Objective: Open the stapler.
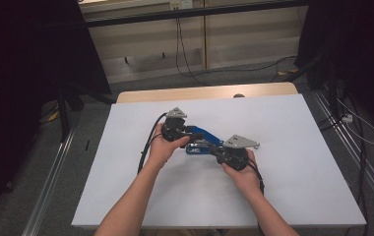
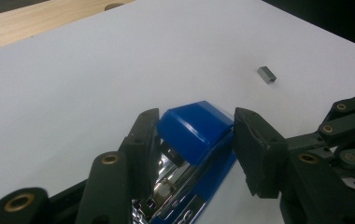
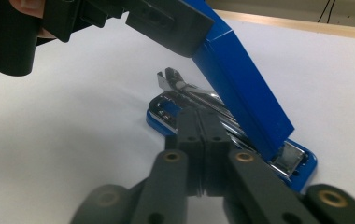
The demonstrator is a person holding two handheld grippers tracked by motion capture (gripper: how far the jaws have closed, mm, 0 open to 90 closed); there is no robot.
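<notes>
White tabletop (image 1: pixel 293 147), wooden edge (image 1: pixel 204 92), grey floor (image 1: pixel 254 73)

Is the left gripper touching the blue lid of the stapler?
Touching: in the left gripper view, the left gripper clamps the stapler lid, pads against both sides.

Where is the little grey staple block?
In the left gripper view, the small grey metal staple block lies alone on the white table sheet, upper right, beyond the blue stapler's raised lid.

White-covered table (image 1: pixel 293 162), wood edge at far side; blue stapler (image 1: pixel 202 142) and small staple block (image 2: pixel 266 74) on it.
</notes>
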